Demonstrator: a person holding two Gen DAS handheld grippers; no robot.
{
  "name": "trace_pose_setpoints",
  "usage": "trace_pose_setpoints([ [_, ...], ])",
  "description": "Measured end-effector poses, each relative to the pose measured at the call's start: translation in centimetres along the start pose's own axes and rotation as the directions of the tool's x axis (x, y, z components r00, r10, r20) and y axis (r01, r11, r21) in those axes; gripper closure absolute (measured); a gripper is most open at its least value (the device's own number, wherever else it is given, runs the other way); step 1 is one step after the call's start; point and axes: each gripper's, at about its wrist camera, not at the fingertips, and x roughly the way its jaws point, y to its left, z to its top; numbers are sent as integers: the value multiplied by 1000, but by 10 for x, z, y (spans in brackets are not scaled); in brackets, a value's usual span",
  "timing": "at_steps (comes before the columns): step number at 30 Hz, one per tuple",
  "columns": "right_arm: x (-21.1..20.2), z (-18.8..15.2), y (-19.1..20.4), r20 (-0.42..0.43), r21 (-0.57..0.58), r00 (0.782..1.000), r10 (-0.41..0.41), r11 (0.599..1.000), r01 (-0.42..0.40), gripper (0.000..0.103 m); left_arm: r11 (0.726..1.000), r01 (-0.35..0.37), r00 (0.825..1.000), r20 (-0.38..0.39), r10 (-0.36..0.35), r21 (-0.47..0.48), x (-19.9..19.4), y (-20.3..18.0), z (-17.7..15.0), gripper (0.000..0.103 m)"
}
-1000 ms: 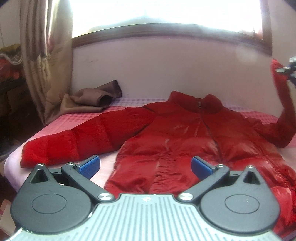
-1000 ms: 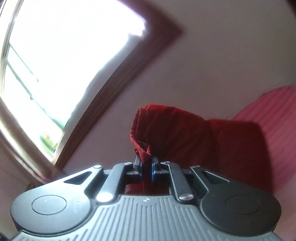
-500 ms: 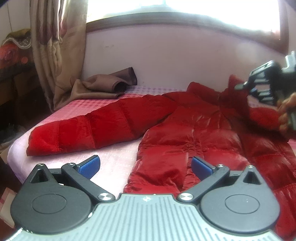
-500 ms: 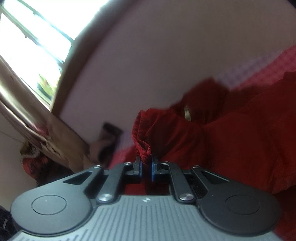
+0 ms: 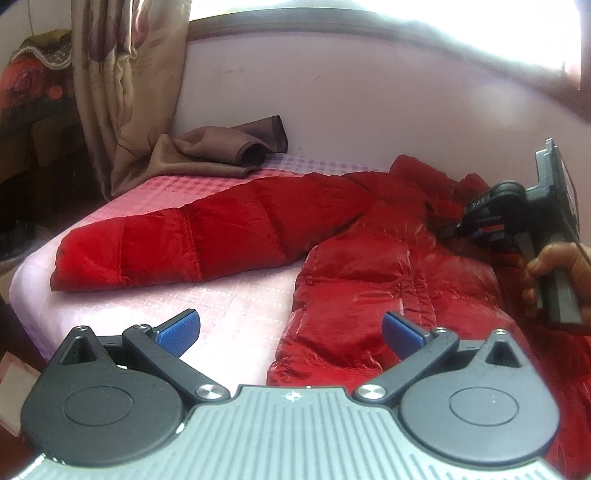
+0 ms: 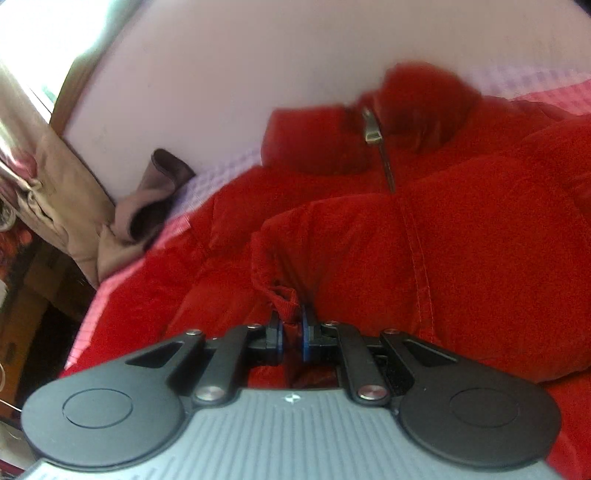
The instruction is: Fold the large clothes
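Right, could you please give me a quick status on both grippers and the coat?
Left gripper open, hovering. Right gripper shut on red puffer jacket's cuff, over its chest. Jacket flat on pink bed. Brown cloth clear.

pink checkered bedsheet [image 5: 229,306], brown cloth [image 5: 225,147] bunched at the wall end, beige patterned curtain [image 5: 125,85] on the left, pale pink wall [image 5: 351,99], window frame [image 5: 332,22] above

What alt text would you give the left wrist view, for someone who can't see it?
A red puffer jacket lies on a pink bed, one sleeve stretched flat leftward. The left tongs hover open above its hem; the right tongs reach onto its chest.
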Motion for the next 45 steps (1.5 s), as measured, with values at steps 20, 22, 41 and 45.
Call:
trace_pose_setpoints([
  [20,2,-12,38,12,-177,991,-135,975,135,59,997,-68,995,-70,66,-27,17,18,6,0],
  [22,-14,-14,41,51,-171,993,-107,979,114,27,997,-75,995,-68,74,-25,17,20,6,0],
  [41,-175,-125,53,169,-411,986,-1,909,71,23,912,26,993,-96,-71,-410,59,140,14,7],
  [45,-188,-135,39,161,-377,987,-4,924,65,23,813,24,987,-115,-111,-581,80,192,11,13],
])
